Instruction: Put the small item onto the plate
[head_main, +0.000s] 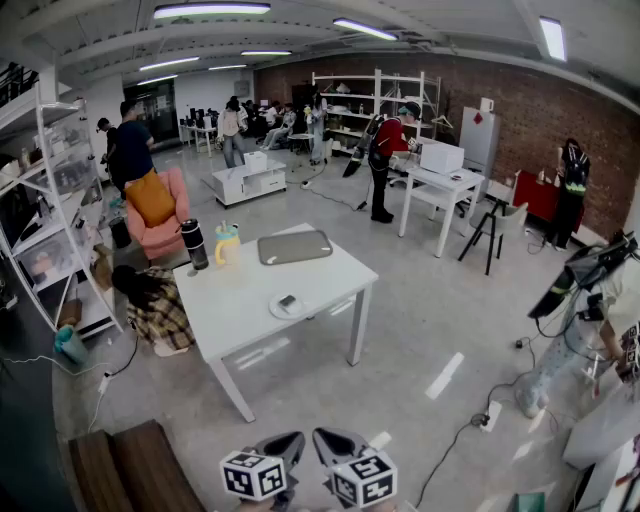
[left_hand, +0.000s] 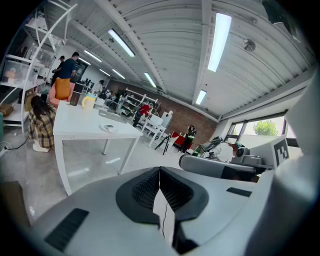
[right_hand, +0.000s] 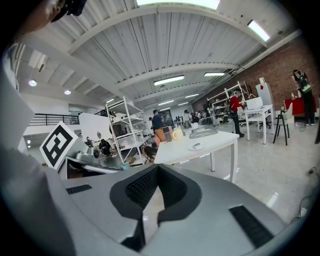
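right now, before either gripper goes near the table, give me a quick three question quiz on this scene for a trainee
1. True or false: the plate on the white table is bare.
2. Multiple choice: what stands right beside the black tumbler? A, a yellow jug. B, a red kettle. C, a stack of bowls.
3. Short answer: how do the jaws of the left gripper and the right gripper stand?

Key
1. False: a small dark item lies on it.
2. A.
3. Both shut, with nothing between them.
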